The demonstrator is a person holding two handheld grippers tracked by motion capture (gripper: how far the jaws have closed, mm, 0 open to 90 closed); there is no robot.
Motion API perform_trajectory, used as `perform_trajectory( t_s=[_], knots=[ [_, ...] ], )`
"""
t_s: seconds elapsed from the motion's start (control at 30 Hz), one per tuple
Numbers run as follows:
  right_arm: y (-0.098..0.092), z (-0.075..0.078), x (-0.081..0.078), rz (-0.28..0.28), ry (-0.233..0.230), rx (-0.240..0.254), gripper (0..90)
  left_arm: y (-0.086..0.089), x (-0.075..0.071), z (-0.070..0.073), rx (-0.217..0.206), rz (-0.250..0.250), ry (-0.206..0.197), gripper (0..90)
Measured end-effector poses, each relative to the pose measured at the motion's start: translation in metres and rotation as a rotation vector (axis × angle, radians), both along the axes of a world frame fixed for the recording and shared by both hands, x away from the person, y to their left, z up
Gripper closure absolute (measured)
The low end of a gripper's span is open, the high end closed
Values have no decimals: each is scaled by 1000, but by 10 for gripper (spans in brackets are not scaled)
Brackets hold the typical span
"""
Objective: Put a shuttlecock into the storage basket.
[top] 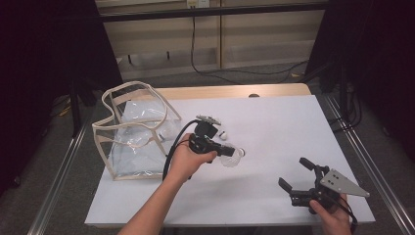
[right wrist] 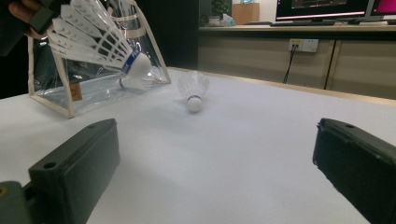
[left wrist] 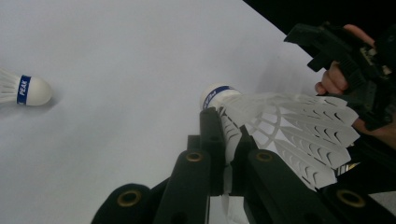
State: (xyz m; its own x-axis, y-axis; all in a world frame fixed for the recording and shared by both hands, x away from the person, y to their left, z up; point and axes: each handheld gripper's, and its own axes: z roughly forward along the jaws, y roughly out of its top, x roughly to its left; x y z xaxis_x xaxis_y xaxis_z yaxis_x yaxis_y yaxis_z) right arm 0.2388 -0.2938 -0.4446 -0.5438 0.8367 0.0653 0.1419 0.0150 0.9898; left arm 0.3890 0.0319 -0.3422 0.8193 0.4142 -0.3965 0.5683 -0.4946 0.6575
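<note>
Above the white counter (top: 274, 127), the left tool (top: 229, 151) is clamped on a shuttlecock's (left wrist: 280, 126) feathers; the right tool (top: 298, 172) stands apart, apparently empty, near right.

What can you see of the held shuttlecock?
The shuttlecock has a white feather skirt with ribbed vanes and a rounded white cork ringed by a blue band. The left gripper is shut on its skirt near the cork and holds it off the white table, cork pointing away from the hand. Nothing else touches it.
</note>
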Motion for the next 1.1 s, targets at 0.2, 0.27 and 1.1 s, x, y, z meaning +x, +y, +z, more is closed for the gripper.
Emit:
perform_trajectory(
  t_s=[0.2,0.27,1.1],
  knots=[
    [-2,0,-1,-8,-2,4,5,6,1,11,0,2,5,897],
    [-3,0,-1,-8,-1,4,5,8,3,12,-5,-1,12,897],
    [-1,0,1,-3,4,-2,5,23,10,39,25,0,26,897]
  ],
)
